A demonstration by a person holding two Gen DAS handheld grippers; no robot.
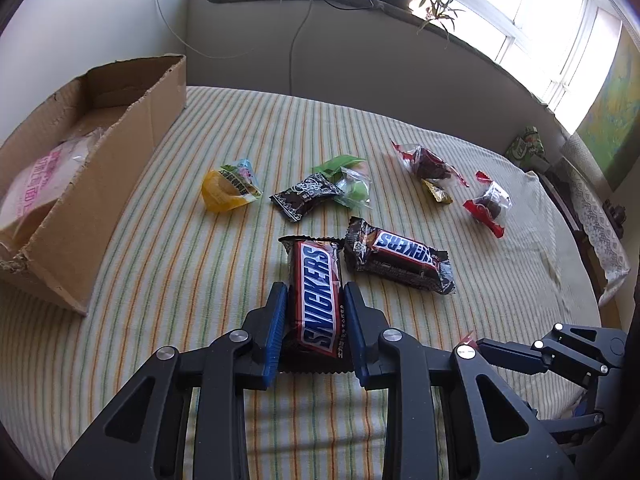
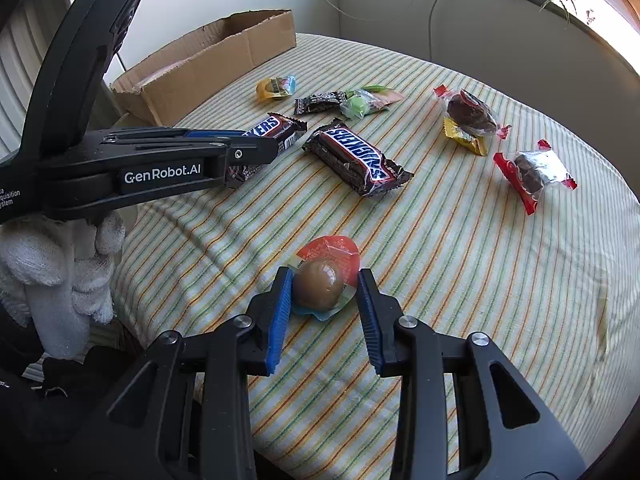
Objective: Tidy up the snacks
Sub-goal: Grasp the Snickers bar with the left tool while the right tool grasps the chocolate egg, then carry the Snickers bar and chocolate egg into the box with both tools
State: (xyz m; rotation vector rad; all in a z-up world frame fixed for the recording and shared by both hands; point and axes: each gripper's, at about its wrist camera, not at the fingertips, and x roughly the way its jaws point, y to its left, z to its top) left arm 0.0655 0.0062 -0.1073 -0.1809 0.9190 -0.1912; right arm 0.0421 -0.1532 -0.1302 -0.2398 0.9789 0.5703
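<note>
In the left wrist view my left gripper (image 1: pixel 315 289) is shut on a Snickers bar (image 1: pixel 318 292) lying on the striped tablecloth (image 1: pixel 160 320), its blue pads pressed on the bar's long sides. The right wrist view shows the same gripper (image 2: pixel 260 148) from the side, on that bar (image 2: pixel 276 128). My right gripper (image 2: pixel 325 273) is shut on a brown egg-shaped snack (image 2: pixel 320 284) in a red and blue wrapper near the table's front. A second Snickers bar (image 1: pixel 400 260) (image 2: pixel 356 156) lies loose beside the first.
An open cardboard box (image 1: pixel 132 168) at the left holds a pale bag (image 1: pixel 44 176). Several small wrapped snacks lie farther back: a yellow one (image 1: pixel 228 192), a black packet (image 1: pixel 308 196), a green candy (image 1: pixel 354 192) and red-wrapped dark pieces (image 1: pixel 430 162) (image 1: pixel 490 204). A white-gloved hand (image 2: pixel 60 272) holds the left gripper.
</note>
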